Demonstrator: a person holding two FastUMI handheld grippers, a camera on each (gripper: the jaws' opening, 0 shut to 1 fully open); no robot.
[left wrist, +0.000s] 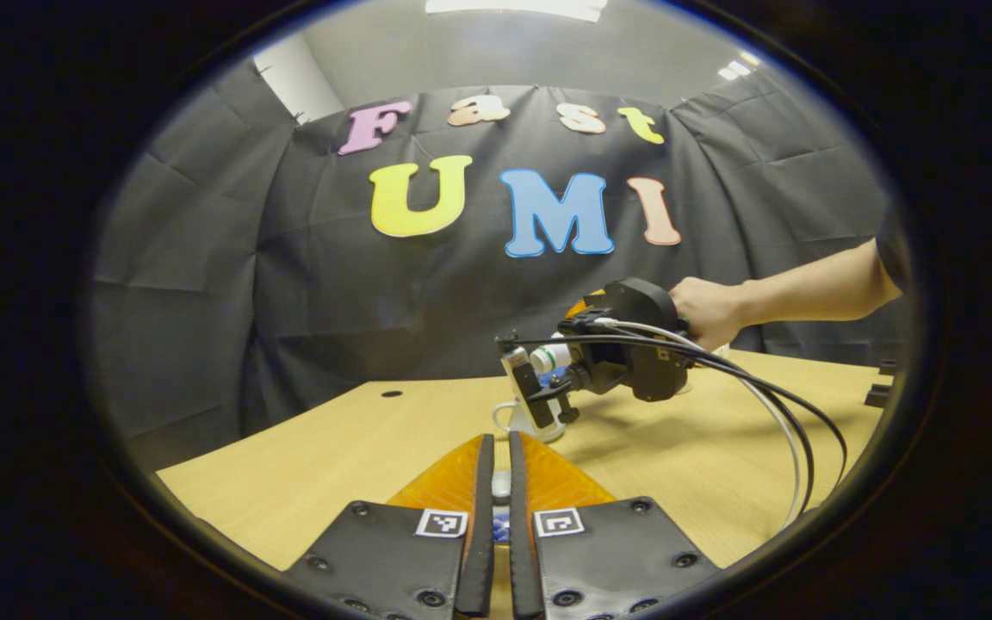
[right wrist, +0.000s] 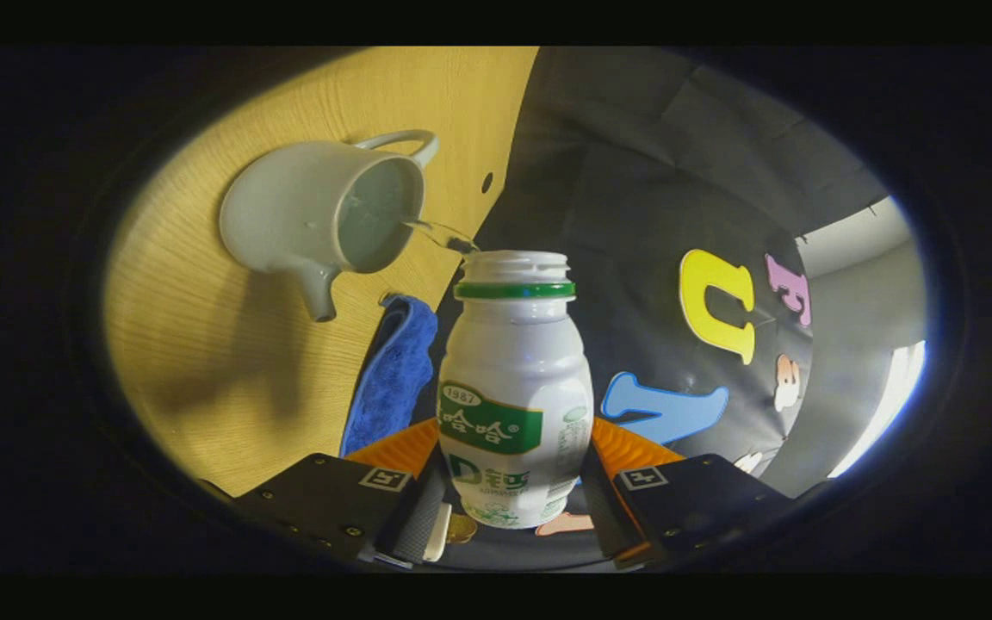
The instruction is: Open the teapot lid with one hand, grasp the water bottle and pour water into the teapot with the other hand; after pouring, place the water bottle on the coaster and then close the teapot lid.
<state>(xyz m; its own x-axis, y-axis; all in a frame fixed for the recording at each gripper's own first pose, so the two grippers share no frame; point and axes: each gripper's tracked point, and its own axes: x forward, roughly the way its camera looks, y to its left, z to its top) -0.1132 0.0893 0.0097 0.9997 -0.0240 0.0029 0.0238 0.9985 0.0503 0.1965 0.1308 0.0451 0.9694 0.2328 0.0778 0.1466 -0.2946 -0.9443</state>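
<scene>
My right gripper (right wrist: pixel 509 508) clamped the tilted water bottle (right wrist: pixel 513 387), water streaming into the open teapot (right wrist: pixel 306 215); my left gripper (left wrist: pixel 496 517) pinched something small, unidentifiable.

- Left gripper (left wrist: pixel 500 491), bottom centre of the left gripper view: fingers nearly together (a small pale thing sits between them).
- Right gripper (right wrist: pixel 513 508), bottom centre of the right gripper view, clamps the water bottle (right wrist: pixel 513 387); a hand (left wrist: pixel 707 312) holds it at right of the left gripper view.

Water bottle (right wrist: pixel 515 387) label with "1987" on a green band, other print unclear
</scene>
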